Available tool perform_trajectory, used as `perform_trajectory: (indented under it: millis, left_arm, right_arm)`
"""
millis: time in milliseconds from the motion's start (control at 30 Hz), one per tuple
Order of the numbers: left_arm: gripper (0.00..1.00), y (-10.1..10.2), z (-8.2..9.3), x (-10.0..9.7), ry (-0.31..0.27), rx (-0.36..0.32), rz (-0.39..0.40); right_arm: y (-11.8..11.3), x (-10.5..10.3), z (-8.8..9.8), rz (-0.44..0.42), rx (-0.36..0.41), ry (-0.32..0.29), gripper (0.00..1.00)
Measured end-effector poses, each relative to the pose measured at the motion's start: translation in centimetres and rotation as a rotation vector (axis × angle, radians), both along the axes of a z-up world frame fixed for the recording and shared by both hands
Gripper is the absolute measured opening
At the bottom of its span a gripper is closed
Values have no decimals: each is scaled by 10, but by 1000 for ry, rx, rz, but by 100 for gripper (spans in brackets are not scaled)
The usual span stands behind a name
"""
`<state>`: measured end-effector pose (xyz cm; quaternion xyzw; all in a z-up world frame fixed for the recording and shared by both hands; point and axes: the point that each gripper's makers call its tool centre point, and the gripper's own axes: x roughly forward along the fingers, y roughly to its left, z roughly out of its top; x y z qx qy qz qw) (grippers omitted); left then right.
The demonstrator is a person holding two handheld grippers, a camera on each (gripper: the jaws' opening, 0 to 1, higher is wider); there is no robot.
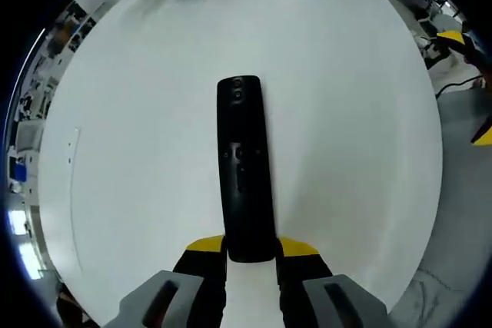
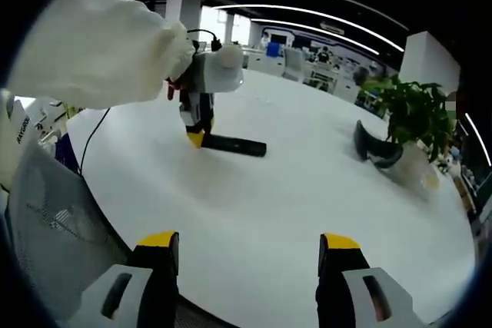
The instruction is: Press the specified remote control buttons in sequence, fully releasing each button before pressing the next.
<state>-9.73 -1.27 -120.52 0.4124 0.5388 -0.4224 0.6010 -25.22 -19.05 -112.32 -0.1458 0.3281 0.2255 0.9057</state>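
Evidently the left claw (image 1: 250, 255) clamps the near end of the long black plastic remote (image 1: 244, 167), pinning it flat on the white bench (image 1: 138, 151), probably for pressing; the right claw (image 2: 250, 255) hangs wide, well back.

A long, slim black remote control (image 1: 245, 170) lies flat and face up on the white worktop (image 1: 138, 113). Small round buttons sit at its far end and a cluster near its middle. Its near end lies between yellow jaw tips.
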Motion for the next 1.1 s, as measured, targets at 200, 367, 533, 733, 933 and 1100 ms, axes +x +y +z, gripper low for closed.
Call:
perform_trajectory:
  millis: [200,367,533,733,933,1100]
  left_arm:
    - [24,0,-1,-14,7,24,-27]
    - [24,2,-1,-23,6,30,-26]
    - [23,4,0,-34,4,19,-8]
    - [24,3,0,-47,5,15,4]
    - [24,3,0,-55,0,7,15]
    - [24,3,0,-64,-4,-4,6]
  right_arm:
    - [2,0,2,13,-12,-17,73]
    - [4,-1,2,26,-24,-23,73]
    - [7,-3,0,45,-45,-27,73]
    - [6,-4,1,51,-69,-42,72]
    - [2,-2,4,29,-55,-54,69]
    - [4,-3,1,34,-63,-35,69]
